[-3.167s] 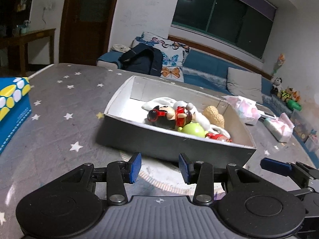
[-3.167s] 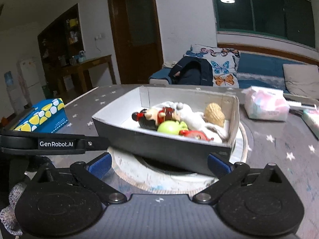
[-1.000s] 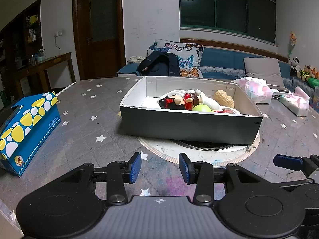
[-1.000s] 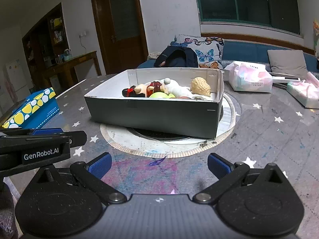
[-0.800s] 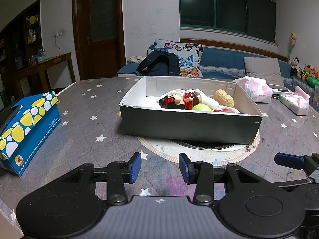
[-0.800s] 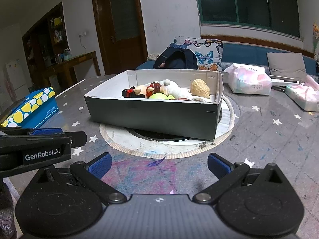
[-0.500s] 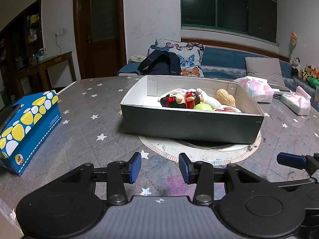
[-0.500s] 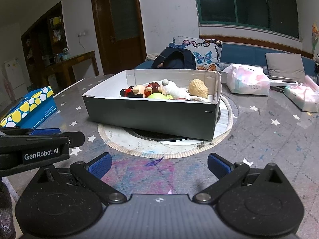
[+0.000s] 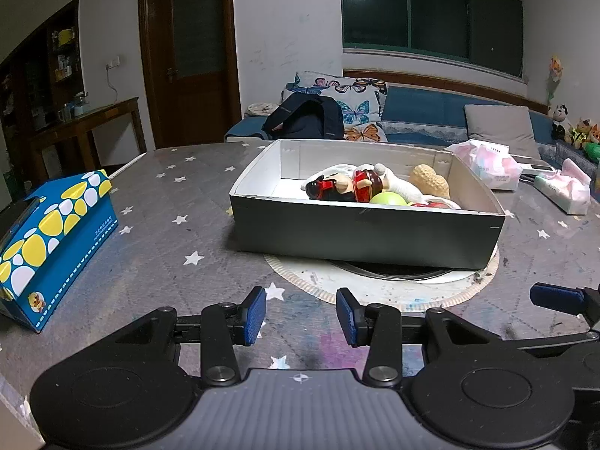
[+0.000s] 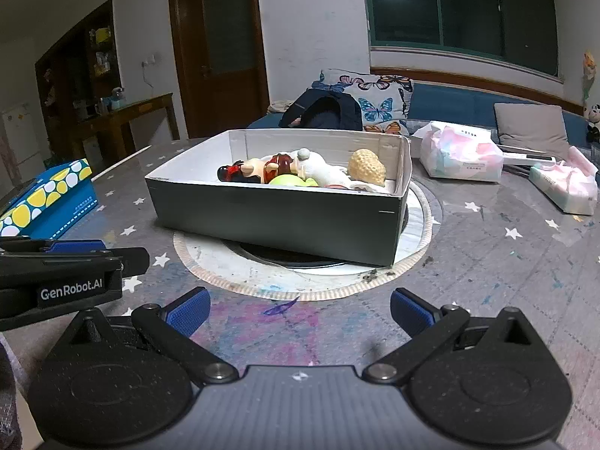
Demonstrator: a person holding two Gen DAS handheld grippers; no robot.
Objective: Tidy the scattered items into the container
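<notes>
A grey cardboard box (image 9: pixel 360 232) (image 10: pixel 277 217) stands on a round mat at the table's middle. It holds a red and black figurine (image 9: pixel 337 187) (image 10: pixel 251 170), a green ball (image 9: pixel 388 198) (image 10: pixel 287 180), a white soft toy (image 10: pixel 322 170) and a peanut-shaped toy (image 9: pixel 429 182) (image 10: pixel 367 168). My left gripper (image 9: pixel 300 315) is open and empty, low over the table in front of the box. My right gripper (image 10: pixel 298 309) is wide open and empty, also in front of the box. Its tip shows at the right of the left wrist view (image 9: pixel 555 296).
A blue and yellow tissue box (image 9: pixel 45 232) (image 10: pixel 48 195) lies at the table's left. Pink tissue packs (image 9: pixel 491 167) (image 10: pixel 461 155) lie at the back right. The star-patterned grey table (image 9: pixel 168 232) runs under all. A sofa stands behind.
Both grippers have drawn back from the box since 3.2 s ago, so it looks smaller and farther. In the last second there is only a slight drift; both stay open.
</notes>
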